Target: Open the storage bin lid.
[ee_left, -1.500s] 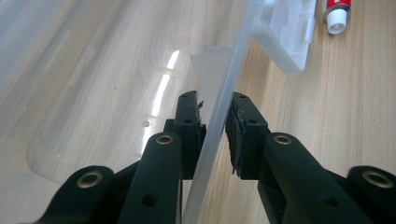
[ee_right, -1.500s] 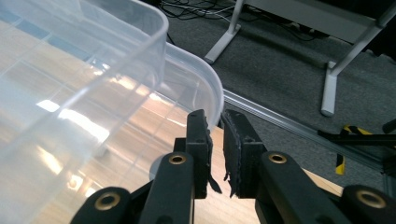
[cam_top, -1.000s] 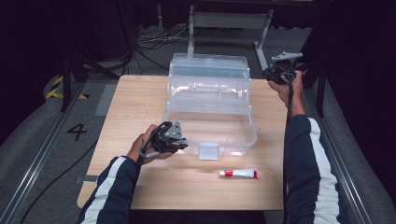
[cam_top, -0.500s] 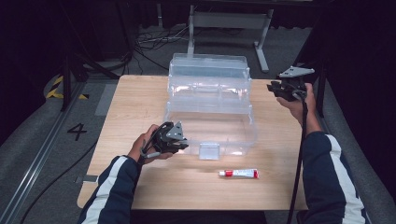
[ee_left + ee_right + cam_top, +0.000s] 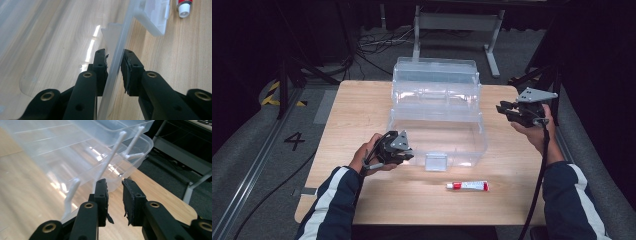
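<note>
Worktop (image 5: 362, 115): wood, bearing everything.
Clear tiered box (image 5: 437, 120): centre, long axis left-right.
Left gripper (image 5: 114, 62): fingers clamp the box's front wall.
Right gripper (image 5: 114, 192): nearly closed, empty, box's end beyond its tips.
Tube (image 5: 467, 186): untouched, in front.

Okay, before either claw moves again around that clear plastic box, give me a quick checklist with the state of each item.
1. Left claw astride the front wall of the clear box: ok, the wall runs between its jaws.
2. Left pads pressing that wall: cannot tell, a thin gap seems to show on each side.
3. Right claw free of load: ok, nothing sits between its jaws, which stand a little apart.
4. Right claw lined up on the box's white hinge arms: not ok, it is short of them.
5. Box trays spread open: ok, the upper tiers stand stepped back.
6. Tube out of the way: ok, it lies on the table in front of the box.
</note>
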